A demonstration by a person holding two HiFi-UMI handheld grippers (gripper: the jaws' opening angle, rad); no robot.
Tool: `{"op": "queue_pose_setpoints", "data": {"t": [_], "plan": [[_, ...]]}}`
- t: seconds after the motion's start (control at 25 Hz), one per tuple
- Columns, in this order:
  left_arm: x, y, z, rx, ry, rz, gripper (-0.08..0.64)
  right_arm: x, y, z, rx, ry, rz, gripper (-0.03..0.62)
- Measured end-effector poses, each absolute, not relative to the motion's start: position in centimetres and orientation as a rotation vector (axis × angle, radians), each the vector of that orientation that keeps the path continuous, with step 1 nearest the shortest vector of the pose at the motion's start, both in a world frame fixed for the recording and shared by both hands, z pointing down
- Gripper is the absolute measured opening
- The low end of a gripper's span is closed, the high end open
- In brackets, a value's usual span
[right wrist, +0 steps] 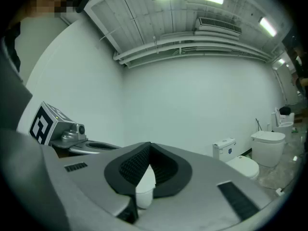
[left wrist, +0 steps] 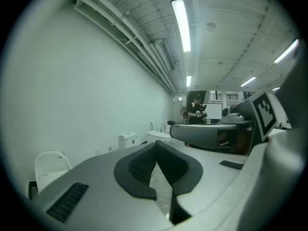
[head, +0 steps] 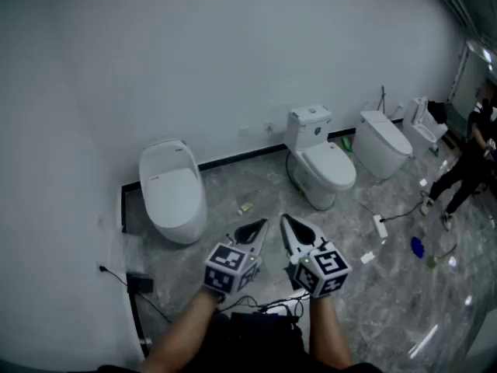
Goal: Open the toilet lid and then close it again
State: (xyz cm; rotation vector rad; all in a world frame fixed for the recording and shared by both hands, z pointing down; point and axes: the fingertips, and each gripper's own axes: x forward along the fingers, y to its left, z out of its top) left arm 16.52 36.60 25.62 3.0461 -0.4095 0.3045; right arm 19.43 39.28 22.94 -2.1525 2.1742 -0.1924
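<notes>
Three white toilets stand along the wall, all with lids down: a tankless one (head: 172, 190) at the left, one with a tank (head: 319, 160) in the middle, and another tankless one (head: 383, 143) at the right. My left gripper (head: 261, 225) and right gripper (head: 285, 219) hang side by side in the air well short of them, both shut and holding nothing. In the left gripper view the left gripper (left wrist: 156, 146) has its tips together. In the right gripper view the right gripper (right wrist: 149, 148) also has its tips together. Part of a white toilet (right wrist: 145, 186) shows behind the lower gap.
A person (head: 470, 164) stands at the far right on the marble floor. A black box with a cable (head: 140, 284) lies by the left wall. A power strip (head: 380, 226) and a blue object (head: 417, 247) lie on the floor to the right. A further toilet (head: 424, 120) stands beyond.
</notes>
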Motion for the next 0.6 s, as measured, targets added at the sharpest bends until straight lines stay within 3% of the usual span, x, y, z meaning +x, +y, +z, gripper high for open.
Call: {"op": "queue_pose_setpoints", "data": {"t": [0.6], "plan": [[16.3,37.6,25.8,3.04,-0.408,0.296,0.006,19.3,40.2,23.2,-2.161,2.162,-0.196,0.009]]}}
